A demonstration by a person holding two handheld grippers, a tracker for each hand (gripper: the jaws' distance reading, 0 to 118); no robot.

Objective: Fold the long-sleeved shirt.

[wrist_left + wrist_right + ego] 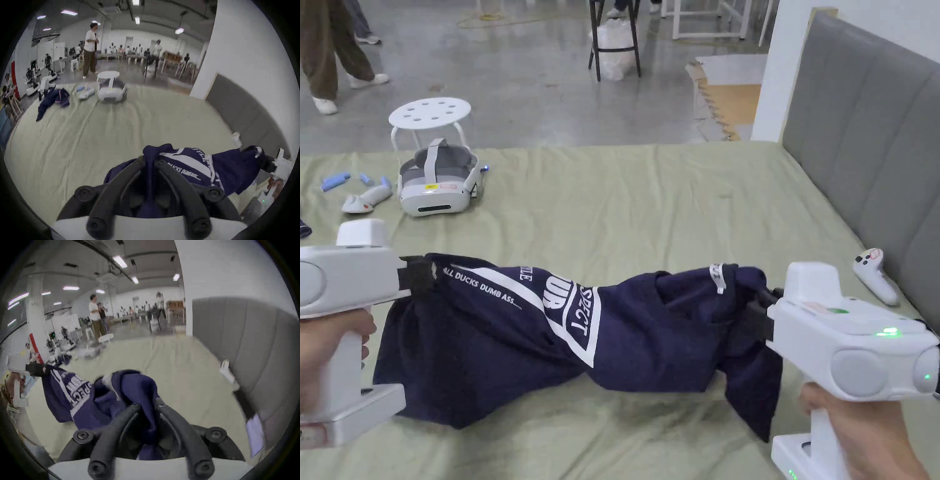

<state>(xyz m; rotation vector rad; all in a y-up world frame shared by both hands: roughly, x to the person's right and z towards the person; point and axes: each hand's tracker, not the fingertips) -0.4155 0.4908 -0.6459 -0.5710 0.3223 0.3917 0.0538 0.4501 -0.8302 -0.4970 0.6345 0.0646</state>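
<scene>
Here I have the left gripper (419, 275) and right gripper (759, 309) each clamped on an end of the navy printed long-sleeved shirt (581, 337), strung sagging above the pale green bedsheet (650, 194), probably to spread it flat.

The shirt (562, 337) hangs stretched between the 2 tongs, left tongs (419, 274) at its left end, right tongs (759, 307) at its right, over the bed (650, 200). A headset (437, 181) lies behind it, far left; a controller (874, 274) lies right, beside the headboard (862, 131).
</scene>
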